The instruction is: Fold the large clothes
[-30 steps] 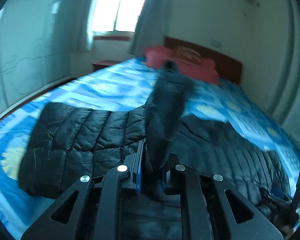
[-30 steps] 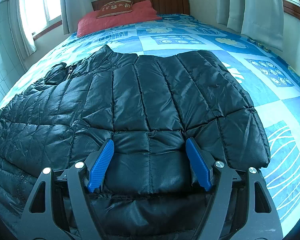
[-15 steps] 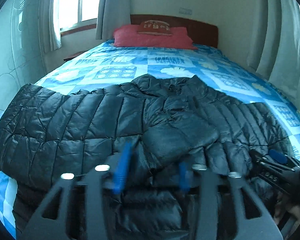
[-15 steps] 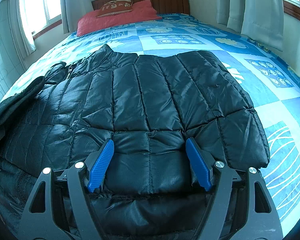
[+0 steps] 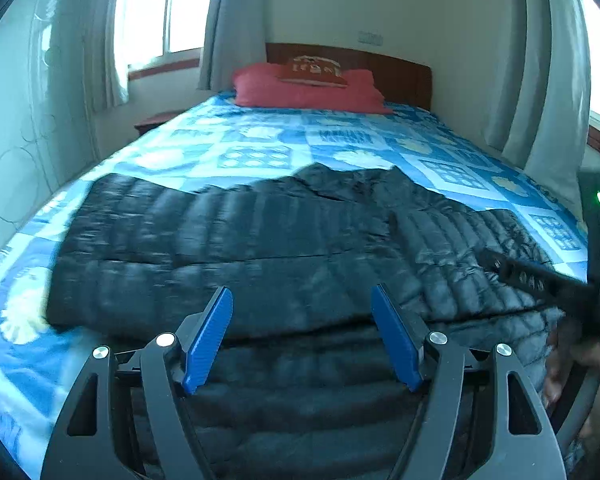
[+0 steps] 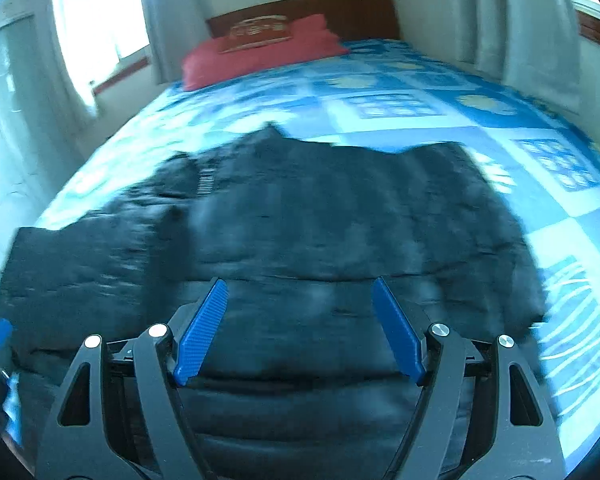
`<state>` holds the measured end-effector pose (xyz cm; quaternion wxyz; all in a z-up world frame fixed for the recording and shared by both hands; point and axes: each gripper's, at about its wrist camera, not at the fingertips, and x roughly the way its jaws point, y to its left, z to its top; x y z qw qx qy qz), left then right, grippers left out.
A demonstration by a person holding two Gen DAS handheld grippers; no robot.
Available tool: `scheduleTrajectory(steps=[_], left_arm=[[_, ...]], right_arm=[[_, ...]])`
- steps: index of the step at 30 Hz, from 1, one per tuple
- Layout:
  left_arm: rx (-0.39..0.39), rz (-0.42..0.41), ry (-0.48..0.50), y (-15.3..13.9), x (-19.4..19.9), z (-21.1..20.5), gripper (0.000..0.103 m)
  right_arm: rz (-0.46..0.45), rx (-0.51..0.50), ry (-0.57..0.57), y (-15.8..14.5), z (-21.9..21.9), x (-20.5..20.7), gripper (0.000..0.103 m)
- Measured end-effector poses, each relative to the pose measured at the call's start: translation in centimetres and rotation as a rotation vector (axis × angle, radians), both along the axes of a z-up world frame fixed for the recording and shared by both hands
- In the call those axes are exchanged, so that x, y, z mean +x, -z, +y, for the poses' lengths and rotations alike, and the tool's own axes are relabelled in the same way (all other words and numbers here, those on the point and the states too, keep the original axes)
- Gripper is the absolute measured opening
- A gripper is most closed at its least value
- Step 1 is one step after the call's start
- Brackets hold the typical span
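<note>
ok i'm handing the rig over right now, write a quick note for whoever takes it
Left gripper: jaws opening, nothing between the blue pads, just above the near edge of the black quilted puffer jacket.
Right gripper: open, empty, over the same jacket.
Jacket lies spread across the blue patterned bedspread, collar toward the red pillow.
Done: a sleeve appears folded in over the body, left of centre.
Left: the remaining folds; the jacket is not yet a compact bundle.
</note>
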<state>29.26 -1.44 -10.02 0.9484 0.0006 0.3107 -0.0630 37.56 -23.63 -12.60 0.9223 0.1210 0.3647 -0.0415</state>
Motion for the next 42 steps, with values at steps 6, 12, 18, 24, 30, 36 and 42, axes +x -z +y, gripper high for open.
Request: scheduleTrajectory(steps=[6, 12, 18, 24, 30, 36, 42], left_arm=[[0.045, -0.025, -0.079, 0.0, -1.0, 4.5, 0.071], [0.034, -0.017, -0.136, 0.0, -0.9, 8.1, 0.071], [-0.012, -0.044, -0.168, -1.1, -0.9, 10.4, 0.071], [-0.034, -0.021, -0.181, -0.9, 1.0, 10.9, 0.071], [-0.008, 0.015, -0.167, 0.1, 4.5, 9.4, 0.071], [0.042, 0.046, -0.173, 1.2, 7.9, 8.5, 0.071], [0.118, 0.224, -0.203, 5.8, 11.4, 8.8, 0.073]], right_arm=[[0.057, 0.030, -0.111, 1.9, 6.1, 3.8, 0.073], [0.026, 0.029, -0.180, 0.9, 8.4, 3.7, 0.018], [-0.072, -0.088, -0.083, -2.6, 3.0, 1.1, 0.018], [-0.016, -0.144, 0.067, -1.9, -5.4, 0.1, 0.018], [0.078, -0.142, 0.106, 0.8, -8.7, 0.2, 0.028], [-0.010, -0.113, 0.082, -0.4, -7.6, 0.0, 0.042], [0.113, -0.107, 0.023, 3.7, -6.0, 2.4, 0.043]])
